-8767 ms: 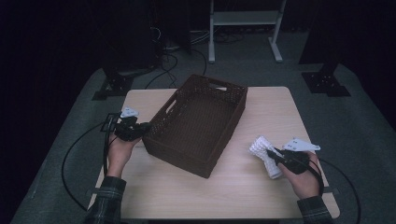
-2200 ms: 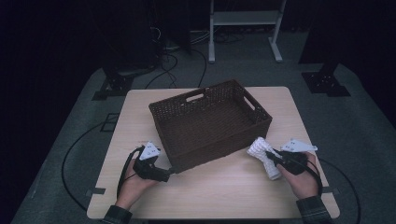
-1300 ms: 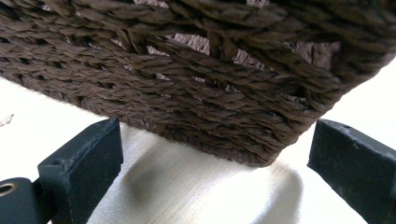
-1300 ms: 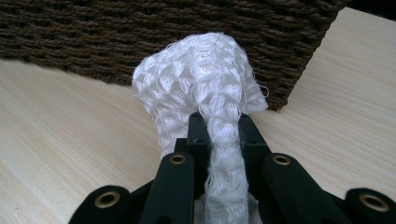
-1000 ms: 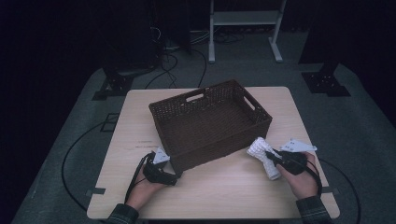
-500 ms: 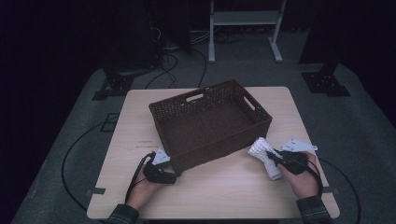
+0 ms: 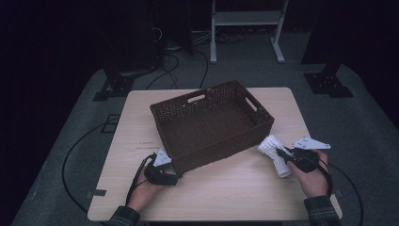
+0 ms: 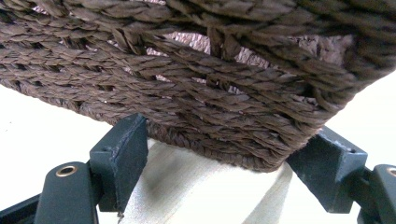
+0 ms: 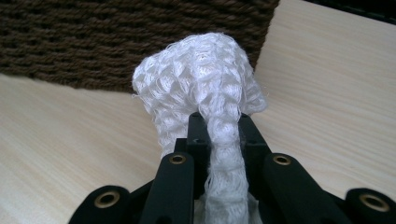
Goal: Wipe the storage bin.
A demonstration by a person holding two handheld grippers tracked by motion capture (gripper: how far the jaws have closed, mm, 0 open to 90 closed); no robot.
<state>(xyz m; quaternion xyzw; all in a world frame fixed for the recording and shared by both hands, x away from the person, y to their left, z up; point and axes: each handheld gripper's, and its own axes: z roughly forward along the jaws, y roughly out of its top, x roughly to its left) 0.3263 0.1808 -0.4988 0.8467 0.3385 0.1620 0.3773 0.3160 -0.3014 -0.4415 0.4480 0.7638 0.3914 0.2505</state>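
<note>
One woven basket (image 7: pixel 211 123); one white knitted cloth (image 7: pixel 275 154); two grippers; one table (image 7: pixel 235 188)

**My rig, as it looks from here**

I see plaid cuffs, dark green-grey check, on both sleeves (image 7: pixel 123 217). My left gripper (image 7: pixel 175 173) is matte black with a pale three-cornered plate and a black cable looping off it. My right gripper (image 7: pixel 281 153) matches it, plate included. Close up, each black jaw link carries a brass-ringed pivot hole; the left gripper's square pads (image 8: pixel 122 148) show scuffed edges.
</note>
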